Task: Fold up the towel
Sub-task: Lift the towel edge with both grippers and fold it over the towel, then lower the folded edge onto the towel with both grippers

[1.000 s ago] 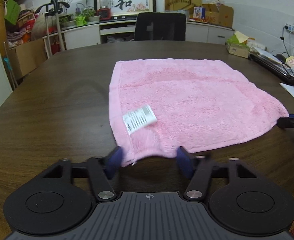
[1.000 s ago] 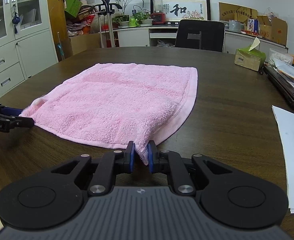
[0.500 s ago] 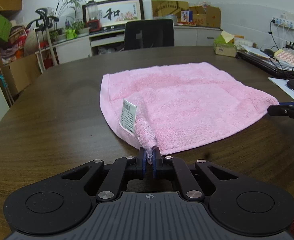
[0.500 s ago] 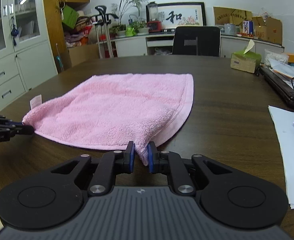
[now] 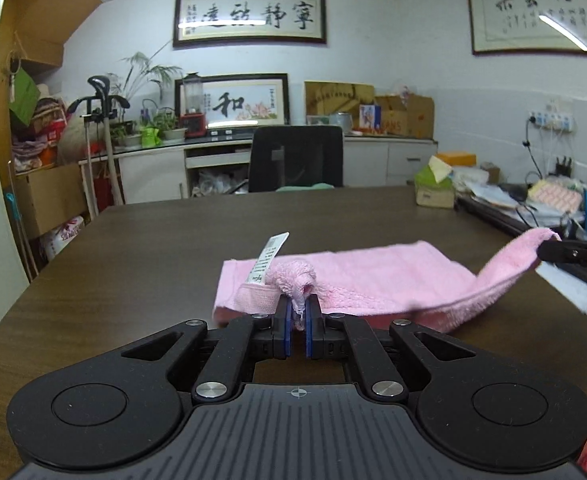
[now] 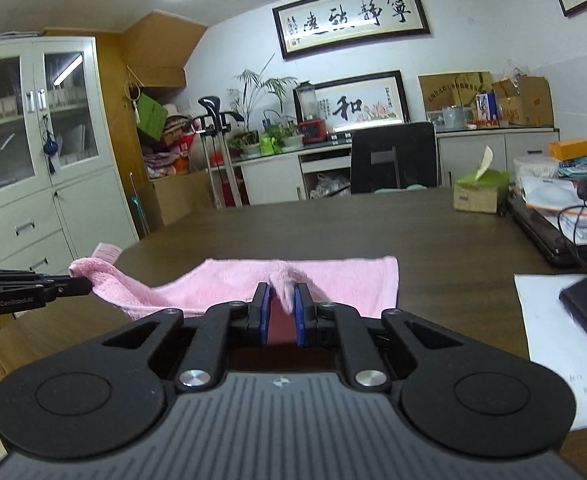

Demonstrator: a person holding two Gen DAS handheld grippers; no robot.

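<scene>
Towel [image 5: 373, 276] corners now lifted, table [image 5: 153, 248] beneath

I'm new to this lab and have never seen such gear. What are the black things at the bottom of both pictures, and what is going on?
Each black thing is a hand-held two-finger tool with a camera looking along its fingers; a person holds one in each hand. One picture comes from the left tool, the other from the right tool. A pink towel lies on a dark wooden table. Each tool pinches one near corner of the towel, lifted off the table. A white care label sticks up by the left corner. Papers lie to the right.
</scene>
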